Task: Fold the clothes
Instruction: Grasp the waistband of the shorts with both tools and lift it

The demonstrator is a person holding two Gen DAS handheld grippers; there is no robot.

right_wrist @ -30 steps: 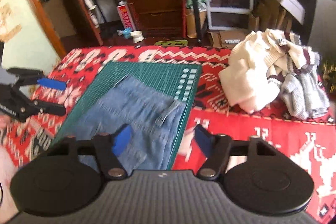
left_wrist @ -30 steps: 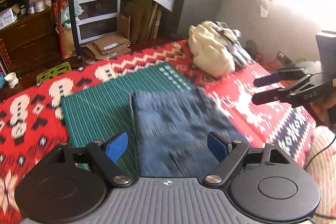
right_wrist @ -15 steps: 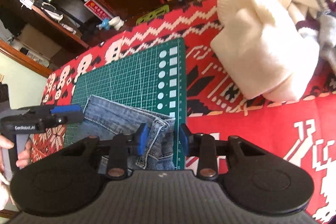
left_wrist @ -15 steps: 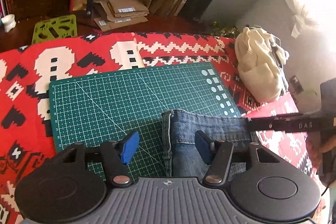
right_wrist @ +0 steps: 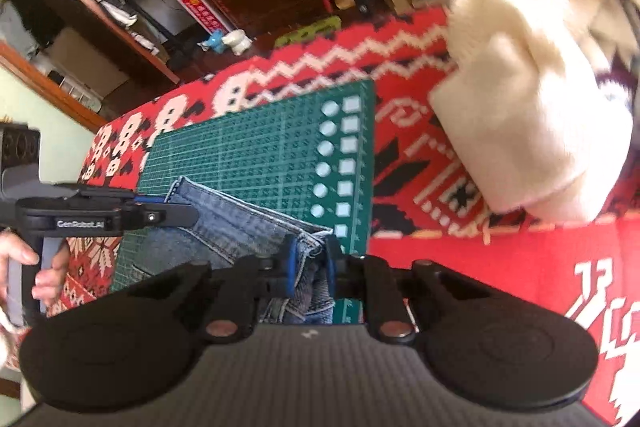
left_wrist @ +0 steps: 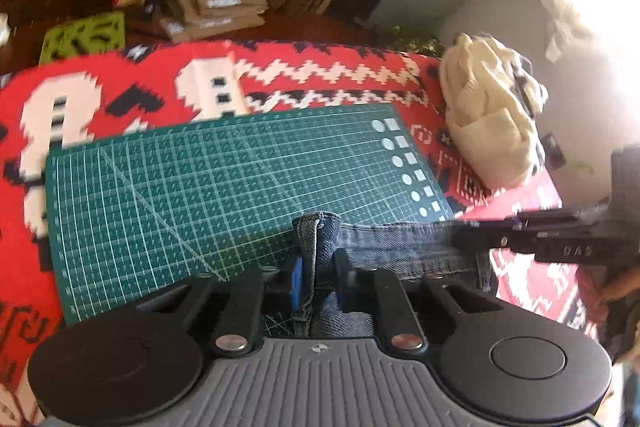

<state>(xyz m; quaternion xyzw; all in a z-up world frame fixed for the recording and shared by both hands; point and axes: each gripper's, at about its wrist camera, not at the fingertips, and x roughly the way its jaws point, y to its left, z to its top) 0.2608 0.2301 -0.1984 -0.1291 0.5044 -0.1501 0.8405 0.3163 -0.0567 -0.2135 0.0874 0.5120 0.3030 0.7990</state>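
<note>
Jeans [left_wrist: 384, 247] lie on the green cutting mat [left_wrist: 200, 187] over the red patterned blanket [left_wrist: 320, 75]. Your left gripper [left_wrist: 318, 281] has its jaws clamped on one corner of the denim, and your right gripper [right_wrist: 310, 267] pinches the opposite corner. Cream knitwear [right_wrist: 528, 115] sits heaped beside the mat.

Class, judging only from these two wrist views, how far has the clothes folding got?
Done: the jeans lie on the green cutting mat.
In hand: the left tongs and right tongs each pinch a corner of the denim's far edge, so a fold looks about to begin.
Left: that fold, plus the cream sweater pile lying unfolded on the red blanket.
</note>
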